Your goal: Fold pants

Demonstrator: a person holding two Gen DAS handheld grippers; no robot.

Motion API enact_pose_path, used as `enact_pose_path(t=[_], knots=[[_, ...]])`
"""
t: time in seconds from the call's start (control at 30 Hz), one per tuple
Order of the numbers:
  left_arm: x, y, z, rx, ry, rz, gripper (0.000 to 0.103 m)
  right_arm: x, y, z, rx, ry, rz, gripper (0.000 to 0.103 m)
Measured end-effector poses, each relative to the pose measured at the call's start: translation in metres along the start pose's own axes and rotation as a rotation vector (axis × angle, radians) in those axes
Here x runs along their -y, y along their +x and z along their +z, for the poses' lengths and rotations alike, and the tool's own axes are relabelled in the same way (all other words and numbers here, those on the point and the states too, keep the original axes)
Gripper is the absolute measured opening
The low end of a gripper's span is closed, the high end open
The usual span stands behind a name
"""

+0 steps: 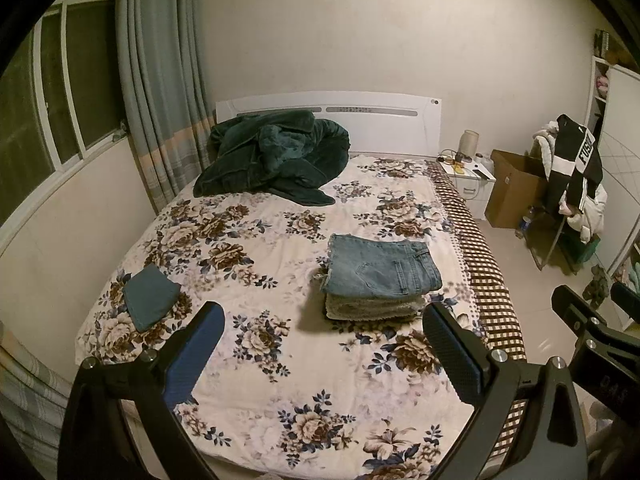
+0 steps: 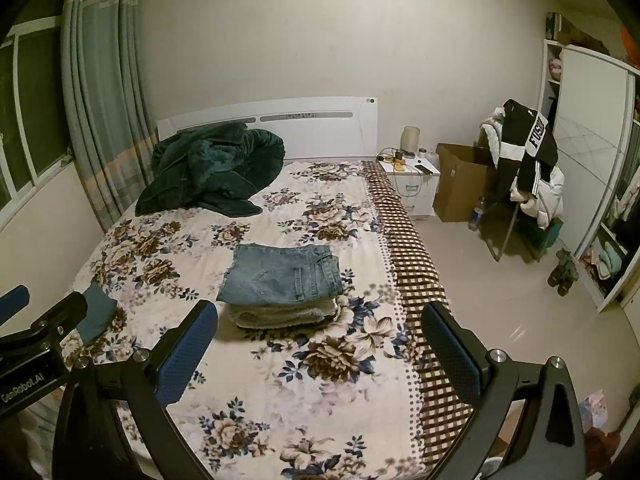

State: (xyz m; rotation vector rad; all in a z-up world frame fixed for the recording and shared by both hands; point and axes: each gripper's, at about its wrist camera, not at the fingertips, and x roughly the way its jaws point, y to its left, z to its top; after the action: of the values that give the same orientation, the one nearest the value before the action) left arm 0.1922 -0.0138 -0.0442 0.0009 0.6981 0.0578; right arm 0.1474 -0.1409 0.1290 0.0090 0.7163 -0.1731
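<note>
Folded blue jeans [image 1: 384, 268] lie on top of a folded pale fleecy garment [image 1: 372, 308] on the floral bed cover [image 1: 280, 360], right of middle. The jeans also show in the right wrist view [image 2: 280, 276]. My left gripper [image 1: 324, 340] is open and empty, held above the bed's near end, short of the stack. My right gripper [image 2: 320, 340] is open and empty, also held back from the stack. The right gripper shows at the right edge of the left wrist view [image 1: 592, 320]. The left gripper shows at the left edge of the right wrist view [image 2: 40, 320].
A small folded teal cloth [image 1: 150, 300] lies at the bed's left. A dark green blanket [image 1: 272, 156] is heaped by the headboard. Right of the bed stand a nightstand [image 1: 468, 180], a cardboard box [image 1: 512, 188], a chair hung with clothes [image 1: 572, 184] and a wardrobe [image 2: 592, 168].
</note>
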Motion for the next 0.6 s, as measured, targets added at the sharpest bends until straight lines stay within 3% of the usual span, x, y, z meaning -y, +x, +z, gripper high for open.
enact_pose_path(t=[0.6], knots=[[0.002,-0.001,0.000,0.000,-0.001,0.001,0.101,-0.007,0.005,-0.011,-0.019,0.012,0.016,0.103]])
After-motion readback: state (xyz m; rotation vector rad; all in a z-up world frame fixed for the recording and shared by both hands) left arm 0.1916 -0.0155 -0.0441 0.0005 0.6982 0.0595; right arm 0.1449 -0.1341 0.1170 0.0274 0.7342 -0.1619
